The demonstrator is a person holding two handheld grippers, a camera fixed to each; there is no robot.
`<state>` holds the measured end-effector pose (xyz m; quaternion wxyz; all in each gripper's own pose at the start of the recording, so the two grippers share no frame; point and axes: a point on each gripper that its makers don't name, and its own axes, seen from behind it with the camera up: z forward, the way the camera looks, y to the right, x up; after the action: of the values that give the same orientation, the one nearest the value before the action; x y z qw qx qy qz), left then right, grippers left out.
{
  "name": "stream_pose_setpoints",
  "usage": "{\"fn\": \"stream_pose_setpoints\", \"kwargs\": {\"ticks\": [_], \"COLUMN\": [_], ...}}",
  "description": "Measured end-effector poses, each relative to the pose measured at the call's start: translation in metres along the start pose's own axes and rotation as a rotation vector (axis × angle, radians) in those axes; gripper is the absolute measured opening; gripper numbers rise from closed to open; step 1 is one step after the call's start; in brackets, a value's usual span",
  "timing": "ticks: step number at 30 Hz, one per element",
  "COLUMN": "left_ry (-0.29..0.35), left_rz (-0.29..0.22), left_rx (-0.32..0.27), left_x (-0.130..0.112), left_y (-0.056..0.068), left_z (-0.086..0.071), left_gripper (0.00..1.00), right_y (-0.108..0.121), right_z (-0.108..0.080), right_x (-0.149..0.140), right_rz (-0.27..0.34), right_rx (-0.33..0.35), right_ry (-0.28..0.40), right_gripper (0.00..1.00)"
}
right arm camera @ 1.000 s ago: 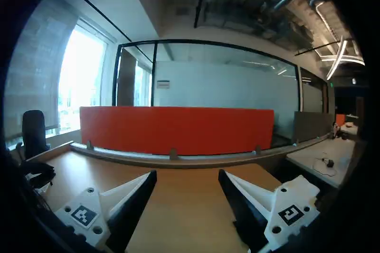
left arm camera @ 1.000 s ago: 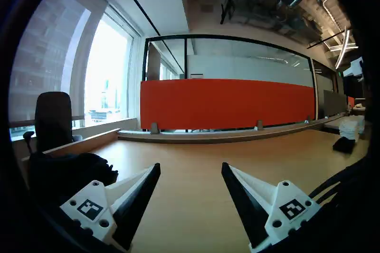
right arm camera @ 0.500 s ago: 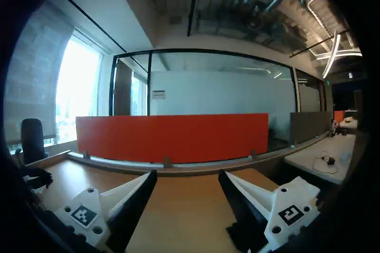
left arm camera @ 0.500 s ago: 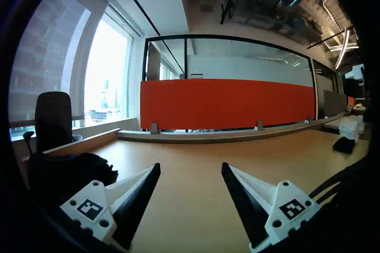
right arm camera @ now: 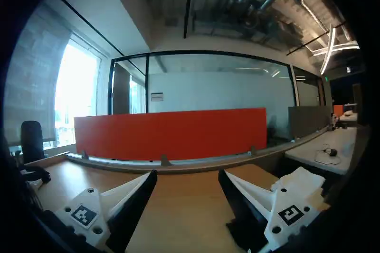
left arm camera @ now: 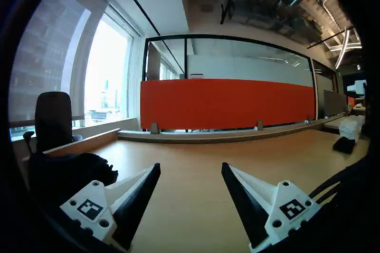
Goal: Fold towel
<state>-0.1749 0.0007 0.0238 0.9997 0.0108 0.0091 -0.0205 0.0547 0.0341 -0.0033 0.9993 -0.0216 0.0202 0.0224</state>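
Note:
A stack of white folded towels (left arm camera: 352,127) sits at the far right of the wooden table (left arm camera: 199,158), with a small black folded cloth (left arm camera: 343,145) in front of it. My left gripper (left arm camera: 190,167) hovers open over bare table, nothing between its fingers. My right gripper (right arm camera: 186,174) is open too, low over the table. The white towel stack (right arm camera: 298,180) shows just behind its right finger (right arm camera: 247,196), and a dark cloth (right arm camera: 236,230) lies under that finger. No towel is held.
A heap of black fabric (left arm camera: 71,171) lies at the table's left end by a black office chair (left arm camera: 53,119). An orange divider (left arm camera: 228,103) runs along the table's far edge. A white desk (right arm camera: 327,151) with a cable stands to the right.
The right gripper has shifted toward the white stack and the dark cloth, which now show at its lower right. The left gripper has stayed still.

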Motion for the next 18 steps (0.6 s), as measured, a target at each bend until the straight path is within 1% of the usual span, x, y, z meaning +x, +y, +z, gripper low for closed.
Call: {"fn": "stream_pose_setpoints", "kwargs": {"ticks": [5,9,12,18], "left_ry": [0.0,0.0,0.0,0.0], "left_rz": [0.0,0.0,0.0,0.0], "left_rx": [0.0,0.0,0.0,0.0], "left_x": [0.0,0.0,0.0,0.0], "left_y": [0.0,0.001,0.001,0.001], "left_z": [0.0,0.0,0.0,0.0], "left_gripper": [0.95,0.95,0.95,0.95], "right_y": [-0.006,-0.007,-0.007,-0.009], "right_z": [0.002,0.005,0.007,0.008], "right_x": [-0.025,-0.046,-0.057,-0.077], "right_rz": [0.012,0.007,0.005,0.01], "right_rx": [0.019,0.024,0.023,0.042], "right_ry": [-0.006,-0.014,-0.014,-0.015], "right_gripper": [1.0,1.0,1.0,1.0]}}
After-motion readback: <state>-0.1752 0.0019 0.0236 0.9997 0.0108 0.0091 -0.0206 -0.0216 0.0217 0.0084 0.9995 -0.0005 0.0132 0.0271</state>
